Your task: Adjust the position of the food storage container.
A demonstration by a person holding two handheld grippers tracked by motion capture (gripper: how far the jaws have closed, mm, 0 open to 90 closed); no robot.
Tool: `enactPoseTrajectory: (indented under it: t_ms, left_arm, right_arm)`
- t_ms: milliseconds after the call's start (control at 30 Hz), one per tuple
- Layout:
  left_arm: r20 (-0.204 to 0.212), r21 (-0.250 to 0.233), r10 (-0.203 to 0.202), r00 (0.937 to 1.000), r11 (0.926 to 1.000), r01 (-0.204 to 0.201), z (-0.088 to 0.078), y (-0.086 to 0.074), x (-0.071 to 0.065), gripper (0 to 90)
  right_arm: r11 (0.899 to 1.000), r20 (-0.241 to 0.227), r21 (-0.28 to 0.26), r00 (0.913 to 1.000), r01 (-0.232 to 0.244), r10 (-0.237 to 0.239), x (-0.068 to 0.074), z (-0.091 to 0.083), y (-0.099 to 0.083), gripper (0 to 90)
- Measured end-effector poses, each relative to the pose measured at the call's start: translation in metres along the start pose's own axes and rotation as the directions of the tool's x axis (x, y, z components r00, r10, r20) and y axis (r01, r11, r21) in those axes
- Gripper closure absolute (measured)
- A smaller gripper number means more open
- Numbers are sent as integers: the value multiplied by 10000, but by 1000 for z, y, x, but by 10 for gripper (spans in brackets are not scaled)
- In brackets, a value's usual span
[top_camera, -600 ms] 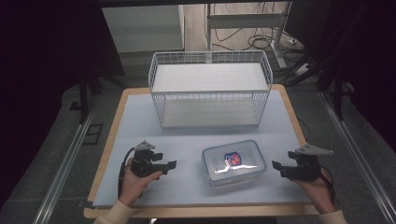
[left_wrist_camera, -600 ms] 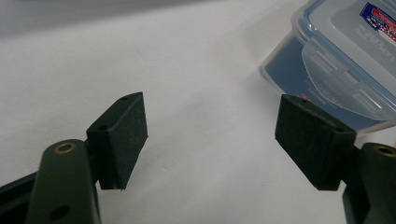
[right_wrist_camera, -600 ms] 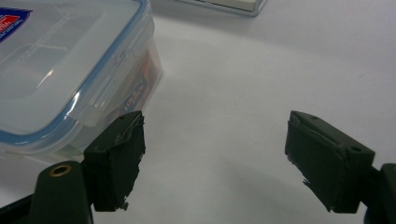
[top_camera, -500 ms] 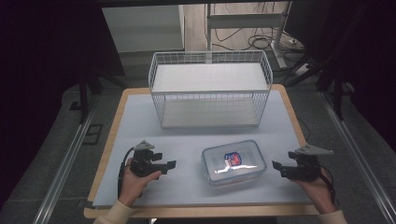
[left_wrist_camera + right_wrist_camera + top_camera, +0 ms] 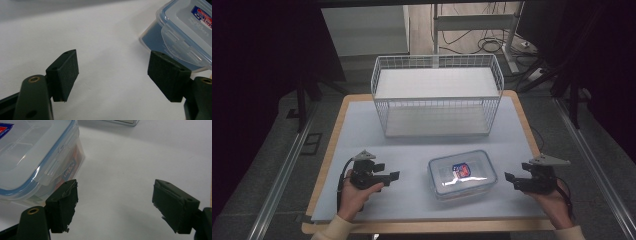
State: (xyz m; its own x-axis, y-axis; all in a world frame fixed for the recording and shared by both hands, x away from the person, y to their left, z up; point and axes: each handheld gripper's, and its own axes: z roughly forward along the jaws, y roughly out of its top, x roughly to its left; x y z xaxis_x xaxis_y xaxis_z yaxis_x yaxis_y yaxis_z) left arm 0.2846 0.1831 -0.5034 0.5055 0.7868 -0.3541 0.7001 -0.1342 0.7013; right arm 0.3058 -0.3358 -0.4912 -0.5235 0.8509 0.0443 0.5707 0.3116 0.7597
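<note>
Your left gripper (image 5: 393, 174) sits over the near left part of the white table surface (image 5: 412, 145), held in your left hand (image 5: 354, 192). Its jaws stand wide apart with nothing between them; in the left gripper view (image 5: 112, 75) bare table surface shows between the two black pads. The jaws point right, toward the container.

Your right gripper (image 5: 510, 177) sits at the near right of the table, held in your right hand (image 5: 552, 200). Its jaws are likewise spread wide and hold nothing (the right gripper view (image 5: 113, 202) shows plain table between the pads). The jaws point left, toward the container.

The clear plastic container (image 5: 462, 174) lies flat on the table between the two grippers, near the front edge and somewhat right of centre. It is closed by a transparent lid with a blue seal rim and latch flaps, and a red-and-blue label shows on top. In the left gripper view the container (image 5: 182, 32) lies beyond and beside one jaw, apart from it. In the right gripper view the container (image 5: 35, 157) lies just beyond one jaw; whether that pad touches its wall cannot be determined.

A white wire basket (image 5: 437, 95) stands upright on the far half of the table, well apart from the container and both grippers.
</note>
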Motion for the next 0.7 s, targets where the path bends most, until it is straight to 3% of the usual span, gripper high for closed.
enactPoseTrajectory:
  t_ms: [300, 567, 700]
  left_arm:
    - [-7, -82, -141, 9999, 9999, 141, -2, 0, 2, 248]
    - [-54, -169, -219, 9997, 9996, 218, -5, 1, 2, 248]
    - [-63, -124, -227, 9997, 9997, 227, -4, 0, 2, 247]
  right_arm:
    - [10000, -95, -5, 9999, -64, 64, 0, -1, 3, 206]
    - [10000, -369, -72, 9993, 43, -46, 4, -11, 17, 235]
    - [9991, -967, -155, 9945, 395, -409, 14, -23, 31, 383]
